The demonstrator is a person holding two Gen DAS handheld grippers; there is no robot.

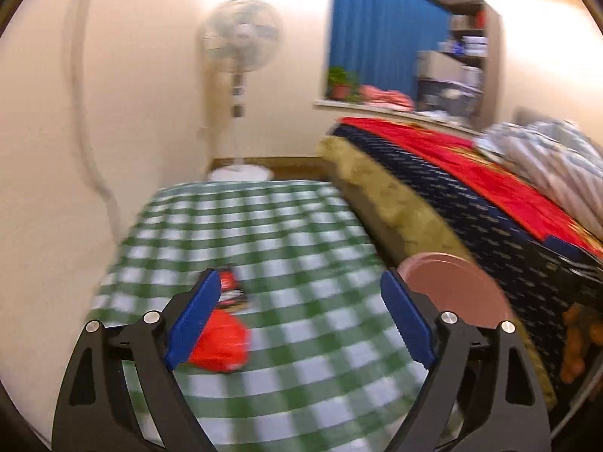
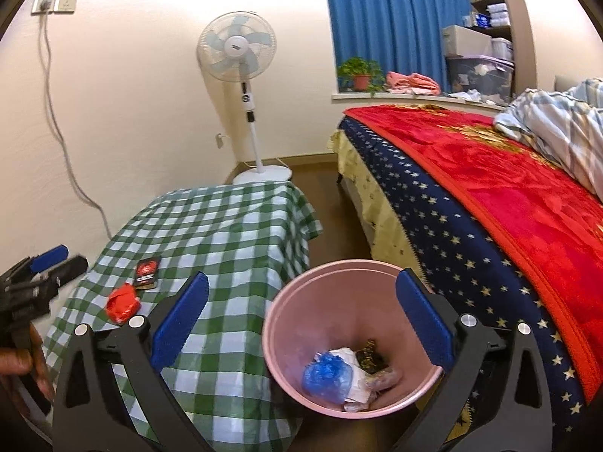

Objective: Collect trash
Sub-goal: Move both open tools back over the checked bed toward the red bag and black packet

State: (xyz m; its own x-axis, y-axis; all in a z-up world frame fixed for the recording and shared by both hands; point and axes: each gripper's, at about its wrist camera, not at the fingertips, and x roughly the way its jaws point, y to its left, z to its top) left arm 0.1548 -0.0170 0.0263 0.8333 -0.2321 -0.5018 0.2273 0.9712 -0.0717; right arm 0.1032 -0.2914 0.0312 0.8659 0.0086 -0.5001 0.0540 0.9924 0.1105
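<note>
Pink bin (image 2: 286, 324) interior, blue bag (image 2: 328, 376) inside, right view only

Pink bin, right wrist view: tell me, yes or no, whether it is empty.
No: the pink bin already holds a blue bag and crumpled white paper.

text: none legible | black packet (image 2: 147, 272): print too small

Left tool (image 1: 301, 312) jaws wide, empty; right tool (image 2: 301, 324) likewise, tilted downward.
</note>
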